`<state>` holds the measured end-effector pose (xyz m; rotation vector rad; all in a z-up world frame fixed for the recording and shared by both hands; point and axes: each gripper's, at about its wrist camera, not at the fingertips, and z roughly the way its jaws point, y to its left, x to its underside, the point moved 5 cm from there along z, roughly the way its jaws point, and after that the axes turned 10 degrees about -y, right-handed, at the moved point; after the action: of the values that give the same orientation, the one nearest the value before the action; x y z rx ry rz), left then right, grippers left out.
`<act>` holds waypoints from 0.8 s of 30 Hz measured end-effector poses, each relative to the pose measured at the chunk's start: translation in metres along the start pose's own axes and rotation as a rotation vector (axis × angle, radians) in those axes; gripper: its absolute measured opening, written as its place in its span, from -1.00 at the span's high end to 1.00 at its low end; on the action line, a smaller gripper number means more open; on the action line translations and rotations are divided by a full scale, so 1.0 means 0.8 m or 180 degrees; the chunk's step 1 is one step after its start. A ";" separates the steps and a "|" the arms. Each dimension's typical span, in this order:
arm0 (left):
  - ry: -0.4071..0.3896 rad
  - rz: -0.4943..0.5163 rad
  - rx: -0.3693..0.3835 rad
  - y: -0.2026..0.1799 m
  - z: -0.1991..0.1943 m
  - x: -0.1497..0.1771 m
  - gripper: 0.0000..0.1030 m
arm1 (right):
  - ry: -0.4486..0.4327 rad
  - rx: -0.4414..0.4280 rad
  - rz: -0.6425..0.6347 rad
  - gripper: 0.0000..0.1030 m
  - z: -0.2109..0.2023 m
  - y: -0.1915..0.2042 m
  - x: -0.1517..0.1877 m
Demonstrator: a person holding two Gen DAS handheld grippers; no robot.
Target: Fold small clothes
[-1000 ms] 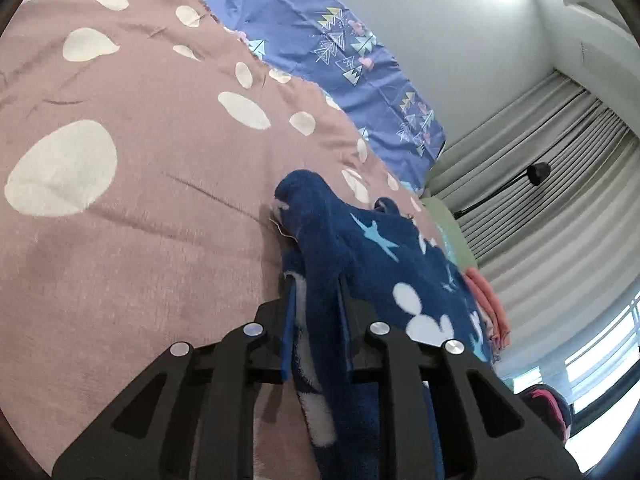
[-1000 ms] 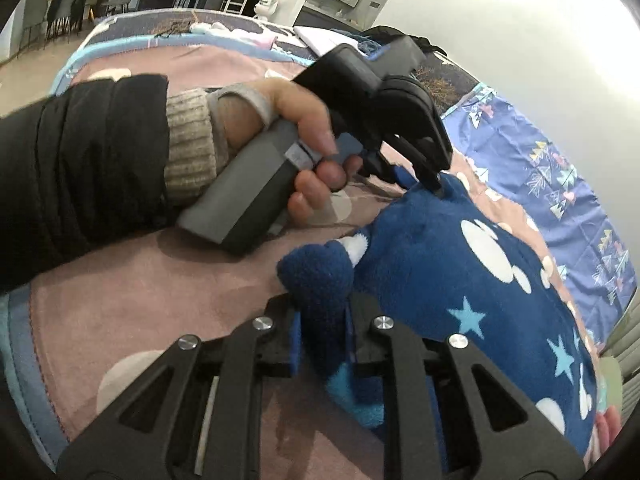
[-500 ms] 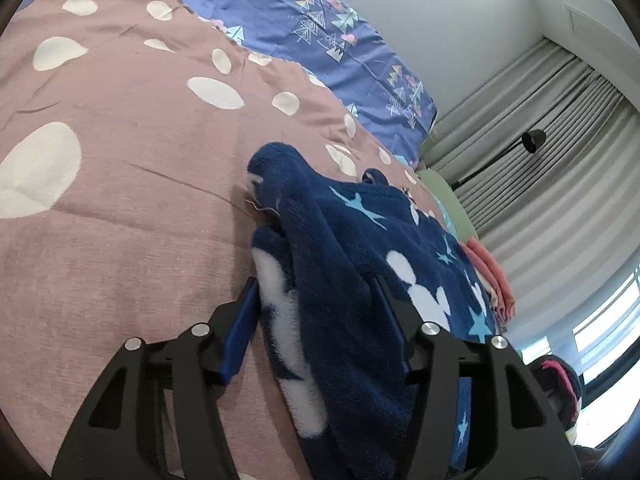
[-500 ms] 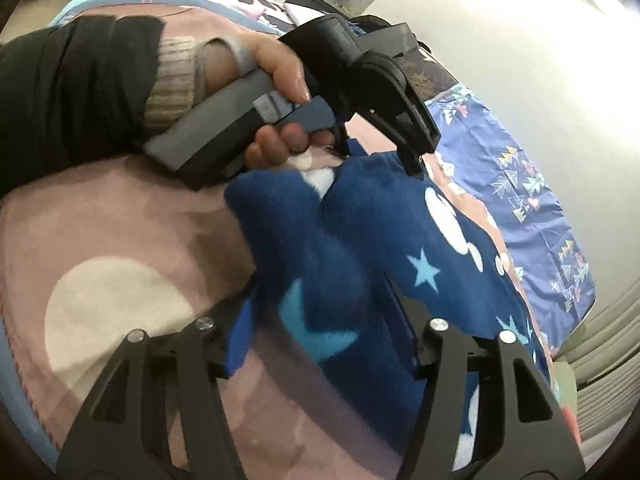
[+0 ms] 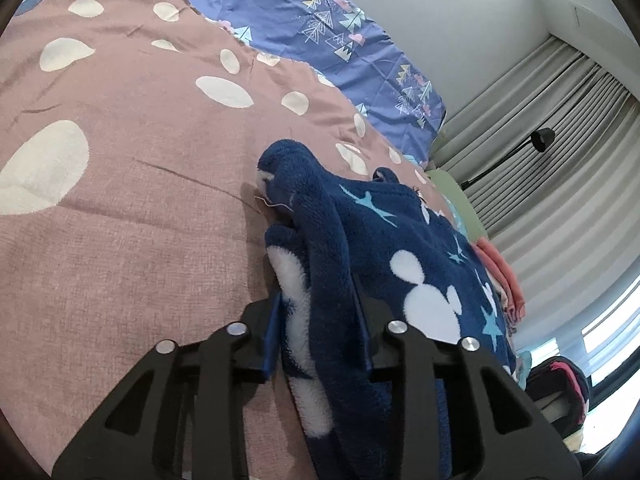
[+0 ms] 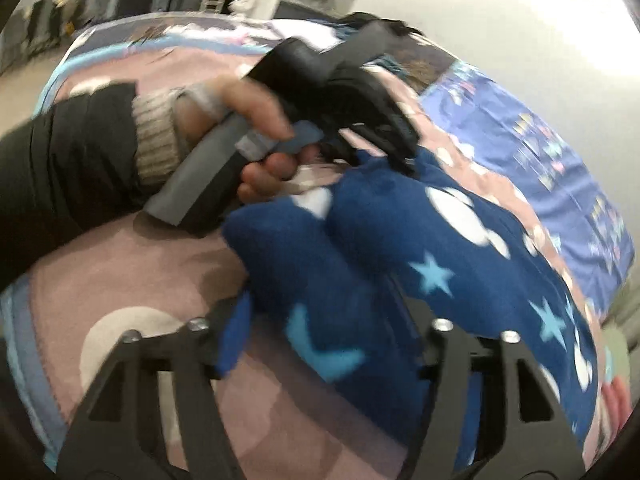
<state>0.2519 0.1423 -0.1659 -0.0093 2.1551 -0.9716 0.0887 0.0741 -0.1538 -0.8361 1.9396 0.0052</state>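
A dark blue fleece garment (image 5: pixel 400 240) with white mouse heads and light blue stars lies rumpled on the bed. A thick fold of it fills my left gripper (image 5: pixel 318 320). The jaws are closing, and both pads press on the fleece. In the right wrist view the same garment (image 6: pixel 460 260) bulges between the fingers of my right gripper (image 6: pixel 320 320). Those jaws are opening and stand wide, with the fold loose between them. The left gripper (image 6: pixel 380 148), held by a hand (image 6: pixel 256 120) in a black sleeve, bites the garment's far edge.
A pinkish-brown bedspread (image 5: pixel 140 160) with cream dots covers the bed. Blue tree-print bedding (image 5: pixel 340 40) lies along the wall. Folded orange clothes (image 5: pixel 500 272) sit beyond the garment, near the grey curtains (image 5: pixel 560 160) and a black lamp (image 5: pixel 542 138).
Both grippers were shut on narrow folds, then opened wide. The left has since closed on a thicker fold. The right stays wide and has shifted, so its view is blurred.
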 end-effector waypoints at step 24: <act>0.0002 0.0032 -0.0027 0.001 0.000 0.001 0.29 | 0.0431 0.0822 0.1842 0.24 -0.043 -0.202 0.088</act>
<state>0.2519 0.1426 -0.1672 -0.0022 2.1577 -0.9570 0.1313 -0.0993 -0.1370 -0.0911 2.1910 0.0434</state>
